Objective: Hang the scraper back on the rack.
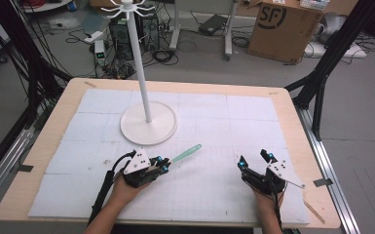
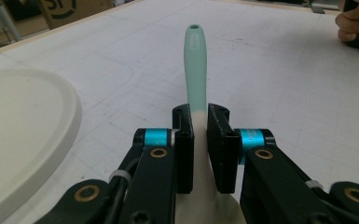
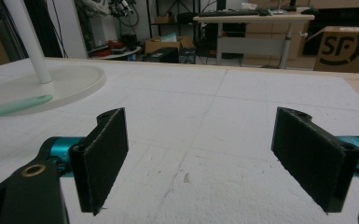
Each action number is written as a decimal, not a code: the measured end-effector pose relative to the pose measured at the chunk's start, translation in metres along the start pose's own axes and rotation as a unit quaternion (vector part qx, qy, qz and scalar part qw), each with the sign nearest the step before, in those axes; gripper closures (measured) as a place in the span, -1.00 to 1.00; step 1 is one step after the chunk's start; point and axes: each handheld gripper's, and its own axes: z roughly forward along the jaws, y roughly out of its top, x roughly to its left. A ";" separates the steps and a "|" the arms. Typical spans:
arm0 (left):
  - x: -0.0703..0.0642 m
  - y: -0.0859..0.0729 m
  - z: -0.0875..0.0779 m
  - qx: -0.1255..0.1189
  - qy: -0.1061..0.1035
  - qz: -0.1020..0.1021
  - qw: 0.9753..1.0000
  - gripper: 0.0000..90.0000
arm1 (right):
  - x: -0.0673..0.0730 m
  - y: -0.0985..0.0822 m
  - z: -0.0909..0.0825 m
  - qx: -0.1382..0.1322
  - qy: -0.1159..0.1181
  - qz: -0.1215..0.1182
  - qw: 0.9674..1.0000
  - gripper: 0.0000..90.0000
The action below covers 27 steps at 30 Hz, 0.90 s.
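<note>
High view: left gripper (image 1: 163, 164) lower left of centre, jaws closed on a mint-green spatula (image 1: 186, 153); handle sticks out up-right, flat on the white mat (image 1: 224, 122). Blade end hidden under the gripper body and hand. Right gripper (image 1: 254, 161) lower right, jaws spread wide, nothing between them. Two grippers, two hands; forearms cut off at bottom edge. One white rack stand (image 1: 148, 123) upper centre: round base on the mat, pole rising, hook crown clipped by top edge. Mat on a wooden table (image 1: 292, 105). One cardboard box (image 1: 282, 29) on the floor upper right, partly cut off. Cables and gear behind, hard to make out.

Left gripper view: left gripper (image 2: 200, 140) at bottom centre, jaws nearly together, pinching the spatula (image 2: 195, 70) at the neck where green handle meets cream blade. Handle runs straight up frame, one hole at the tip. Blade end drops out of frame at bottom. Stand base (image 2: 23, 135) at left, cut off by the edge. Other hand (image 2: 356, 23) at upper right corner, mostly cropped.

Right gripper view: right gripper (image 3: 198, 161) jaws far apart, left and right of frame, bare mat between. Spatula (image 3: 14, 106) handle tip at left edge, rest out of frame. Stand base (image 3: 51, 86) and pole at upper left, pole top cut off. Box (image 3: 345, 49) upper right, background desk clutter blurry.
</note>
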 end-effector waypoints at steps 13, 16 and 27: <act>0.003 -0.002 -0.014 -0.049 0.053 -0.020 0.997 0.81 | 0.000 0.000 0.000 0.001 0.002 -0.001 1.000 -0.60; 0.003 -0.003 -0.016 -0.058 0.064 -0.024 0.996 0.81 | 0.000 0.000 0.000 0.001 0.002 -0.001 1.000 -0.60; 0.004 -0.004 -0.024 -0.091 0.112 -0.028 0.989 0.81 | 0.000 0.000 0.000 0.000 0.003 -0.004 1.000 -0.60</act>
